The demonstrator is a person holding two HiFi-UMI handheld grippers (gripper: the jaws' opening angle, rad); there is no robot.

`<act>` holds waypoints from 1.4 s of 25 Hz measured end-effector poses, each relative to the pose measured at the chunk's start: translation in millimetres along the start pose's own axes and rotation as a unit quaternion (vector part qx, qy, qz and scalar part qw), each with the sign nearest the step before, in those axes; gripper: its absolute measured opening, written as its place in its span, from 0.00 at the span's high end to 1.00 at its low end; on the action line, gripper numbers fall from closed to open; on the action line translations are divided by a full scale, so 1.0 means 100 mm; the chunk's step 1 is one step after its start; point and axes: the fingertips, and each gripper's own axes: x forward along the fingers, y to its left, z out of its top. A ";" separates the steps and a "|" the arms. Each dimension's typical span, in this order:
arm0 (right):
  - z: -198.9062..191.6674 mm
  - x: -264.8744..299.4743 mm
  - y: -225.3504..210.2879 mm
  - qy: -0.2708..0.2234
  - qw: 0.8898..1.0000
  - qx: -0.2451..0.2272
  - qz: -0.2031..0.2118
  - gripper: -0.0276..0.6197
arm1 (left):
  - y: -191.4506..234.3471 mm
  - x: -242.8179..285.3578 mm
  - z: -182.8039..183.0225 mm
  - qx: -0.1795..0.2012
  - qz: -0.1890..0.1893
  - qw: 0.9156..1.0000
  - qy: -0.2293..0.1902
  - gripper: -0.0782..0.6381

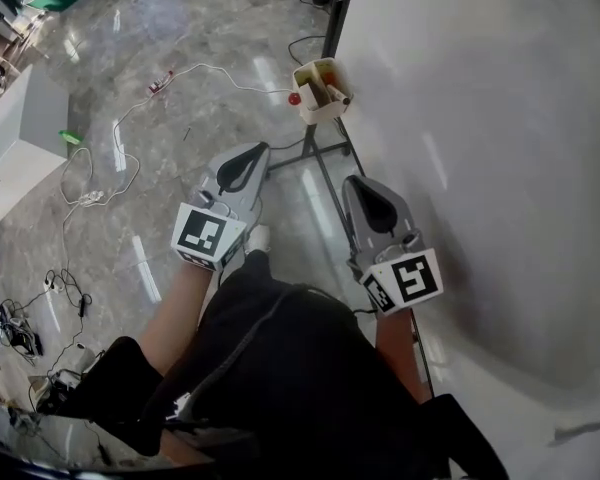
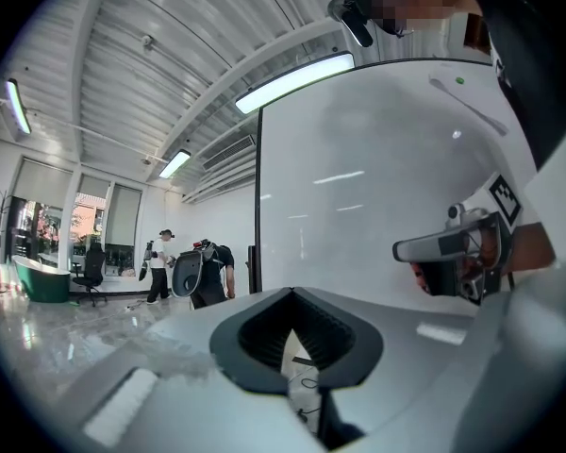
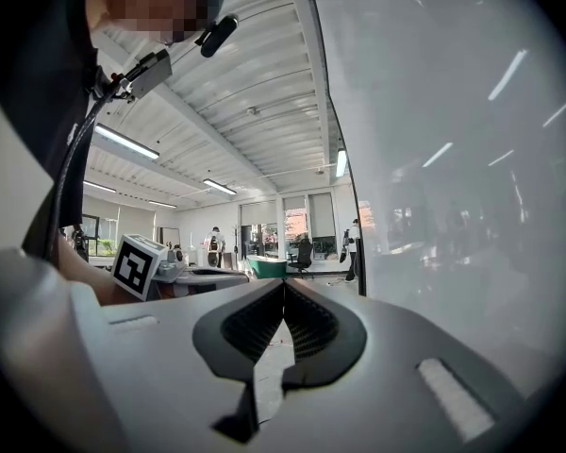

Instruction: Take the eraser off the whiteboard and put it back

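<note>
At three o'clock in the head view the whiteboard (image 1: 500,148) fills the frame. From nine to twelve lies the floor (image 1: 170,38), strewn with cables (image 1: 130,108). At six is the person (image 1: 300,368), in black. The left gripper (image 1: 252,158) and right gripper (image 1: 360,190) point toward twelve, the right just beside the board. Both sets of fingers (image 2: 264,333) are clenched on nothing. At twelve a box (image 1: 316,111) sits at the board's edge holding small things. Whether one of them is the eraser, I cannot tell.
</note>
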 end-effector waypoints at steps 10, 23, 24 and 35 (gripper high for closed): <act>0.03 0.77 -0.29 -0.002 0.998 0.001 -0.056 0.94 | 0.61 0.58 -0.10 -0.002 -0.069 0.998 0.001 0.89; 0.03 1.11 -0.59 -0.010 0.988 -0.003 -0.154 0.94 | 0.94 1.04 -0.19 -0.008 -0.150 0.989 -0.002 0.89; 0.03 1.12 -0.60 -0.009 0.987 -0.003 -0.160 0.94 | 0.94 1.05 -0.19 -0.012 -0.153 0.988 -0.002 0.88; -0.09 1.06 -0.66 0.006 0.983 0.008 -0.181 0.94 | 0.71 1.30 -0.38 0.005 -0.204 0.979 0.009 0.87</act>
